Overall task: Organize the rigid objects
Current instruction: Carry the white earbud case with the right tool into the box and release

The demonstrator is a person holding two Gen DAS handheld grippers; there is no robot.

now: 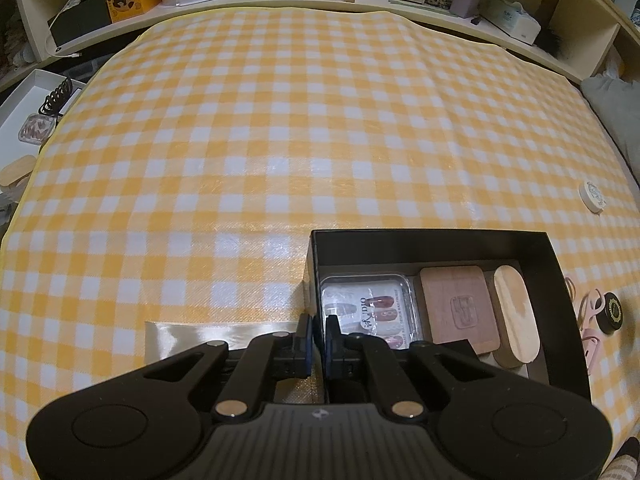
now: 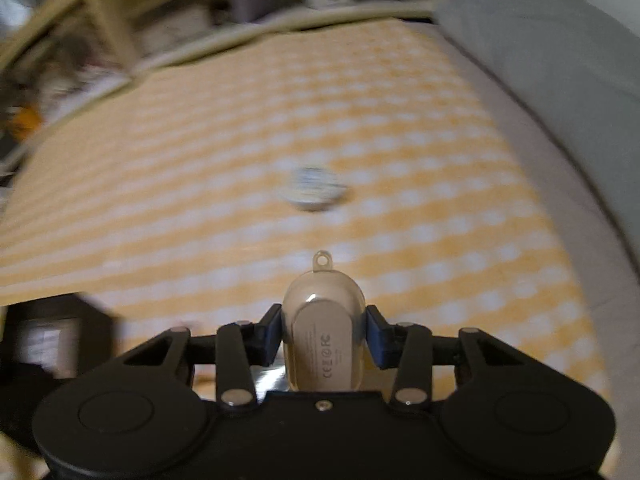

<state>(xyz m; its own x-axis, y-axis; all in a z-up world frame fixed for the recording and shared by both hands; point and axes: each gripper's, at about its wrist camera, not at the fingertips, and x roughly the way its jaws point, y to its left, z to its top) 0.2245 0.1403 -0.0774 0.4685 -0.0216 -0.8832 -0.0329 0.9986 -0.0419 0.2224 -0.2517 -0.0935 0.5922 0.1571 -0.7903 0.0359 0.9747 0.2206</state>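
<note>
My left gripper (image 1: 319, 336) is shut on the left wall of a black box (image 1: 440, 236) that stands on the yellow checked cloth. The box holds a clear nail-tip case (image 1: 368, 304), a pinkish flat case (image 1: 460, 308) and a wooden oval piece (image 1: 516, 316). My right gripper (image 2: 324, 332) is shut on a clear-cased white earbud case (image 2: 324, 340), held above the cloth. The right wrist view is blurred. A round white tin (image 2: 314, 190) lies on the cloth ahead of it; it also shows in the left wrist view (image 1: 593, 196).
A black round jar (image 1: 612, 310) and a pink clip (image 1: 590, 320) lie right of the box. A white ribbon (image 1: 216, 336) lies left of it. A white tray (image 1: 24, 96) with a black hair claw stands far left. Shelves (image 1: 280, 0) line the back. A grey cushion (image 2: 540, 60) lies at the right.
</note>
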